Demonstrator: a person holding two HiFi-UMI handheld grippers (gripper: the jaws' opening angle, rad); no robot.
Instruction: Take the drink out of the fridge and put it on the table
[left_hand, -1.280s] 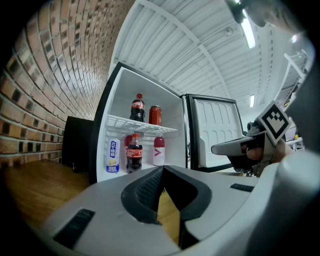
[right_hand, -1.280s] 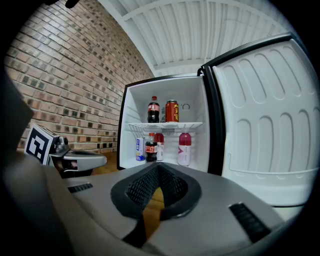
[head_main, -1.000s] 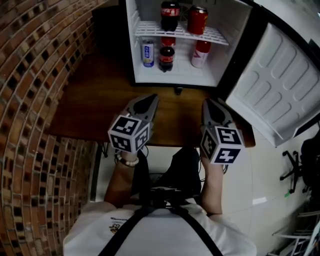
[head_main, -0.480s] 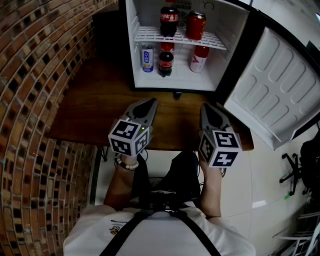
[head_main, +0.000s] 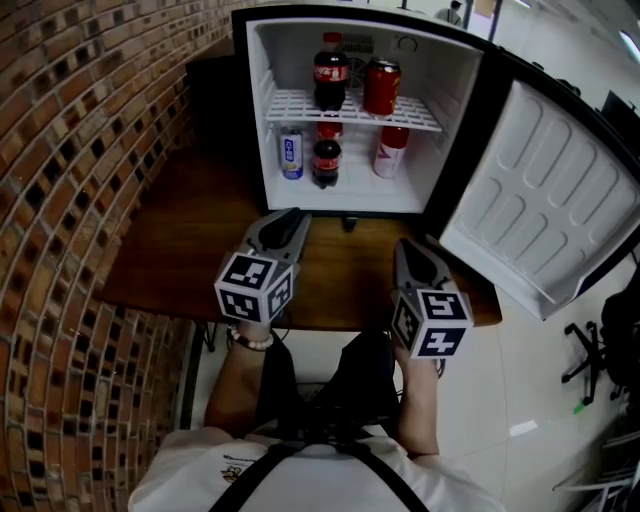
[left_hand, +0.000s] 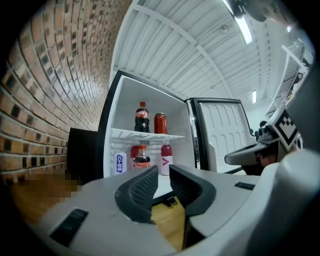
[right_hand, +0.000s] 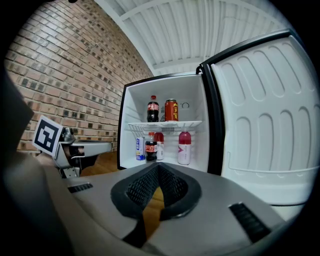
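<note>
The small fridge (head_main: 258, 120) stands open on the wooden table (head_main: 180, 240). On its upper wire shelf stand a cola bottle (head_main: 330, 80) and a red can (head_main: 381, 87). Below them are a blue-and-white can (head_main: 291, 154), a small cola bottle (head_main: 326, 163) and a pink-and-white bottle (head_main: 391, 152). My left gripper (head_main: 290, 222) hovers over the table in front of the fridge; its jaws are opening, a narrow gap shows between the pads (left_hand: 145, 187), and nothing is in it. To its right, my right gripper (head_main: 408, 250) is shut and empty, its tips (right_hand: 158, 167) touching.
The fridge door (head_main: 530, 215) swings wide open to the right, past the table's edge. A curved brick wall (head_main: 60, 150) bounds the left side. A dark box (head_main: 215, 100) sits left of the fridge. A small black item (head_main: 349, 222) lies on the table before the fridge.
The head view has tilted up, so the whole fridge top now shows. Both grippers hold nearly the same place over the table's front.
</note>
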